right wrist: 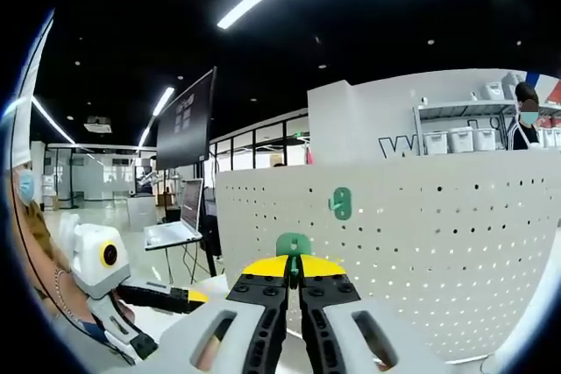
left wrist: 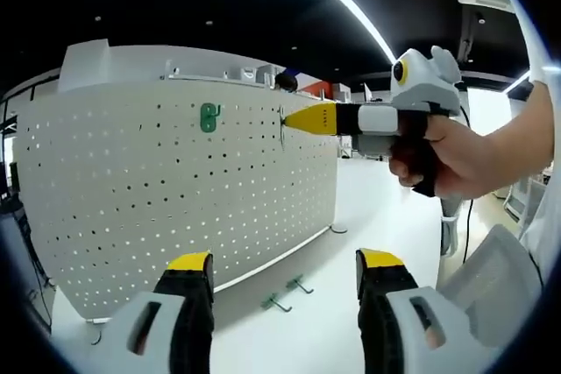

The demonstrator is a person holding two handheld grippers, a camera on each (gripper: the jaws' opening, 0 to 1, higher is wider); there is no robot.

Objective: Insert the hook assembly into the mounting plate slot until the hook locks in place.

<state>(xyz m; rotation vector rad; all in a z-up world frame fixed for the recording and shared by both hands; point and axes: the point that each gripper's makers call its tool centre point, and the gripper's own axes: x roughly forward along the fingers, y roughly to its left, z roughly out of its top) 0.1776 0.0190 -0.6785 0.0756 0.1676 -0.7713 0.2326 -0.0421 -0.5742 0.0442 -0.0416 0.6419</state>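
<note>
I am pinching the green hook (right wrist: 294,244) in the right gripper (right wrist: 294,279), nosing it squarely into the pegboard (right wrist: 456,234) at frame centre; left gripper (left wrist: 285,262) is hanging wide.

We see both views evenly and brightly lit from above by long ceiling light strips (left wrist: 346,2), which blow out to pure white against a dark ceiling. The white pegboard (left wrist: 175,190) and the pale bench (left wrist: 351,216) reflect that light softly, without hard glare, and shadows under the small hooks (left wrist: 287,295) are faint. Fisheye distortion bows the pegboard's top edge and curves the strips in both views. Focus is fair at the centre; the jaws at the bottom and the far room look slightly soft.
</note>
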